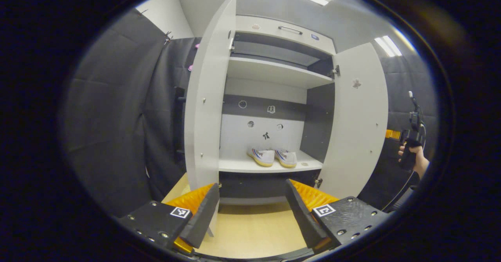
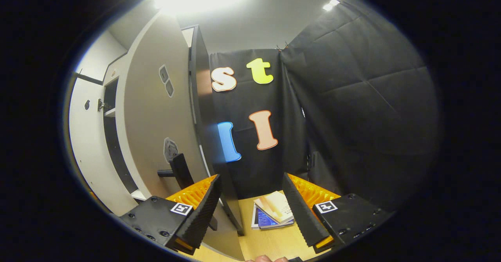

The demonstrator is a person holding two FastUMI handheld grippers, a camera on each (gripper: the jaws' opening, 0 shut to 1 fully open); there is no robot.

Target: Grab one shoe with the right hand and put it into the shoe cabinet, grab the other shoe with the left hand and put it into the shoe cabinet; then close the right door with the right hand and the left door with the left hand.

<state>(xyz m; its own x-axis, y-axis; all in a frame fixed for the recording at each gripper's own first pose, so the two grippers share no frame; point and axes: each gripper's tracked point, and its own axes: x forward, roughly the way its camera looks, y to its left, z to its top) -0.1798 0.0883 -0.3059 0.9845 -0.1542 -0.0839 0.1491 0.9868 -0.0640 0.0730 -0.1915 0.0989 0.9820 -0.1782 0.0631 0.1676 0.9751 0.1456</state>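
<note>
White shoes point(image 1: 272, 157) both sit side by side on the lower shelf point(image 1: 242, 165) of the shoe cabinet point(image 1: 274, 72), so you have the placing part done. What is left is the doors: the left door point(image 1: 205, 97) and the right door point(image 1: 358, 117) both stand wide open. Your left gripper point(image 1: 252, 209) hangs back from the cabinet, fingers spread, pinching nothing. Your right gripper point(image 2: 250, 211) is spread too and empty, close by the outer face of the right door point(image 2: 156, 113) near its handle point(image 2: 178, 171), which looks like the next push; books point(image 2: 274, 215) lie on the floor beyond
</note>
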